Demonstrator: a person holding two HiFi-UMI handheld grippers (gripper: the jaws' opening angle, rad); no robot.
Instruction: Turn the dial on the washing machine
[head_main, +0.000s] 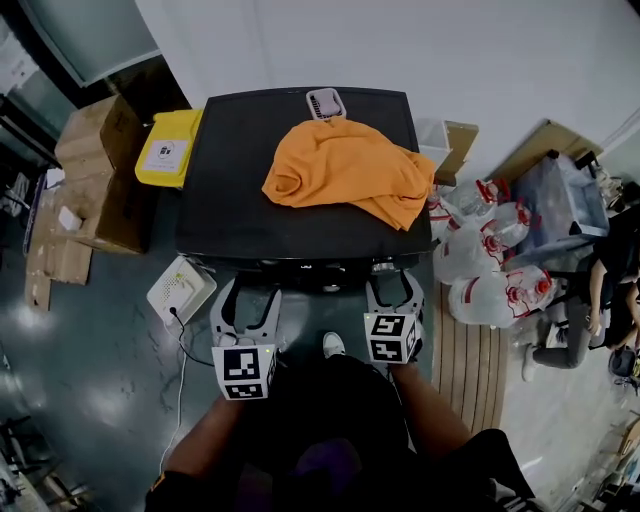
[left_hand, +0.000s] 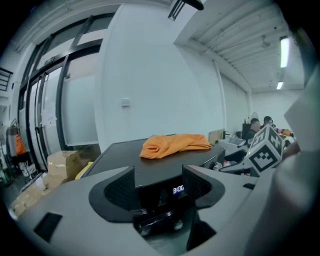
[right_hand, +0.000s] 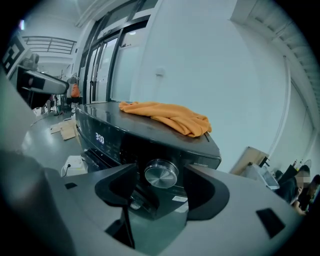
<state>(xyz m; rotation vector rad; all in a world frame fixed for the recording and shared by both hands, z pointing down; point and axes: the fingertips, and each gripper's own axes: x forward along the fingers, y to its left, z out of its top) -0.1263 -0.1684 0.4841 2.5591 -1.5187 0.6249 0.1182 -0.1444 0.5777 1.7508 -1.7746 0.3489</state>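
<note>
A black washing machine (head_main: 240, 190) stands against the wall with an orange cloth (head_main: 345, 170) on its lid. Its round silver dial (right_hand: 161, 174) shows in the right gripper view, on the front panel, straight ahead between the jaws and a short way off. My right gripper (head_main: 393, 292) is open, just in front of the panel's right end. My left gripper (head_main: 245, 305) is open too, before the panel's left part, facing the lit display (left_hand: 178, 189). Neither gripper touches the machine.
A small pale basket (head_main: 325, 102) sits at the lid's back edge. Cardboard boxes (head_main: 100, 170) and a yellow bin (head_main: 168, 147) stand left of the machine, a white device (head_main: 181, 291) on the floor. Clear water jugs (head_main: 485, 255) and a seated person (head_main: 600, 290) are on the right.
</note>
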